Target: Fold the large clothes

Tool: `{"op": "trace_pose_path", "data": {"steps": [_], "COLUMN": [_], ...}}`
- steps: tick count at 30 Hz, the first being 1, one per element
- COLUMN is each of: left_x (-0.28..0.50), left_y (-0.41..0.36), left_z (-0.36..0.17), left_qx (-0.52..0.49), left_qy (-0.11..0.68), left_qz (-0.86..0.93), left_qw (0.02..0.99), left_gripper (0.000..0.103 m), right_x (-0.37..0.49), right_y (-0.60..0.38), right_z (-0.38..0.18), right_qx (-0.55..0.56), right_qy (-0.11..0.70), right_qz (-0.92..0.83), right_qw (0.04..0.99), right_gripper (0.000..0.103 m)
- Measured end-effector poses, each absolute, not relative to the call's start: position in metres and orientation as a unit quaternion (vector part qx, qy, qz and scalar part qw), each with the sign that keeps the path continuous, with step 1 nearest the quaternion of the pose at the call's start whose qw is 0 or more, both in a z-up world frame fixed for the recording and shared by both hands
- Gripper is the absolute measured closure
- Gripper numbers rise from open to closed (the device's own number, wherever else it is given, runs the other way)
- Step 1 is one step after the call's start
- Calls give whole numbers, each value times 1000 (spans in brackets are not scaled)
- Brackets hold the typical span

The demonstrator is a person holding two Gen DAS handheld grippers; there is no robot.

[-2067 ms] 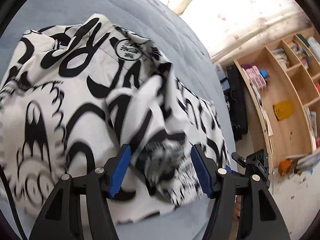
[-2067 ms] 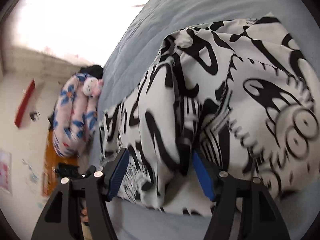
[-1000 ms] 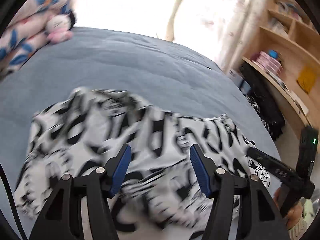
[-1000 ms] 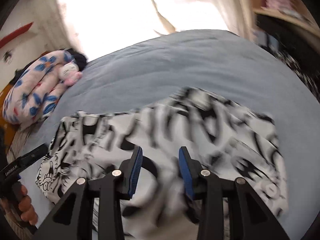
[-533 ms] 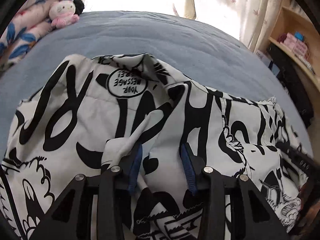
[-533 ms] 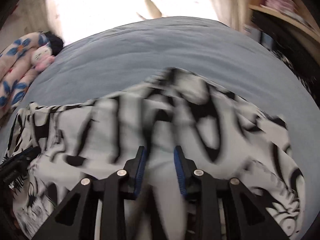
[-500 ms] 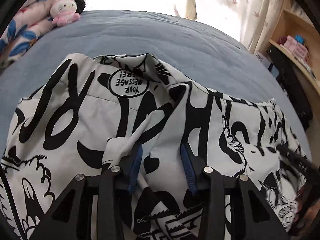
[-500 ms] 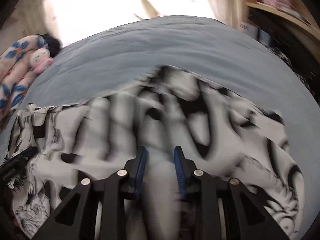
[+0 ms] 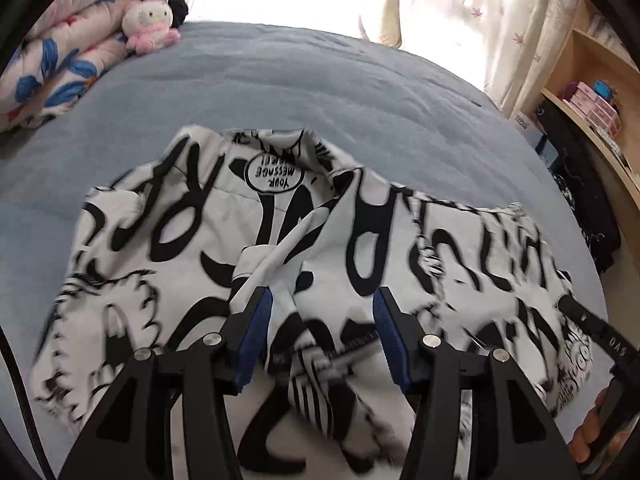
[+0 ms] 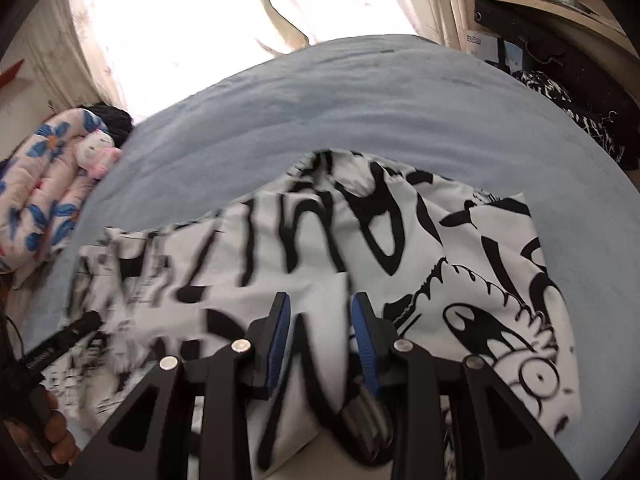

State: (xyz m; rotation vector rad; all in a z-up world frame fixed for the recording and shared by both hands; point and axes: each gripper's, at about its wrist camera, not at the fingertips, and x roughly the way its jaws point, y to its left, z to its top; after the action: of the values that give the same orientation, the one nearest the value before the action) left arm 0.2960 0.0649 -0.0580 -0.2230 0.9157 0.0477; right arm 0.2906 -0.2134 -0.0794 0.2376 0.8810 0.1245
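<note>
A large white garment with black graffiti print (image 9: 360, 240) lies crumpled on the blue-grey bed (image 9: 280, 88). My left gripper (image 9: 322, 312) hovers over its middle with the jaws opening. A raised fold of cloth brushes the left pad, and the right pad is clear of the fabric. In the right wrist view the same garment (image 10: 440, 240) spreads across the bed (image 10: 360, 100). My right gripper (image 10: 320, 320) is shut on a bunched fold that fills the gap between its blue pads. Each view shows the other gripper's black tip at its edge, held by a hand (image 9: 592, 436).
A rolled floral quilt (image 9: 60, 56) and a pink-and-white plush toy (image 9: 148, 24) lie at the bed's far left. Wooden shelves (image 9: 592, 92) and a black bag (image 9: 580, 200) stand beyond the right edge. Bright curtains (image 10: 180, 20) hang behind the bed.
The left jaws, narrow around a raised fold half a second ago, now stand wider, and that gripper has drawn back a little. The right gripper keeps its narrow hold on the cloth.
</note>
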Motion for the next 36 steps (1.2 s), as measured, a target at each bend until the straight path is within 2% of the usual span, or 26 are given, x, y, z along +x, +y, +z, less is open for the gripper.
{"op": "trace_pose_path", "data": {"steps": [9,13,18,21,24,30,36], "left_x": [225,183,138,116,99,85,88], "left_y": [49,51,54,56,61,70,94], "left_z": [15,44,62,65,61,31,-24], "left_qx": [-72,-72,-77,-75,-73,-77,-124], "left_qy": [417,409,407,405,407,432,469], "left_qz": [24,25,21,19,19,27,16], "left_qw": [905,909,910,911,910,898,874], "left_gripper": [47,42,41,41,37,36,36], "right_x": [222,180,127,94,73,61,61], "right_y": [-202,-192,-184,-176,-167,-149,-144], "right_z": [18,58,97,113,113,73,14], "right_qx": [92,61,36,12,-14,-20,6], "right_qy": [361,331,295,270,253,266,269], "right_qz": [93,95,106,107,102,91,55], "right_qw": [923,937,949,957,962,960,962], "right_gripper": [70,60,53,43,32,31,31]}}
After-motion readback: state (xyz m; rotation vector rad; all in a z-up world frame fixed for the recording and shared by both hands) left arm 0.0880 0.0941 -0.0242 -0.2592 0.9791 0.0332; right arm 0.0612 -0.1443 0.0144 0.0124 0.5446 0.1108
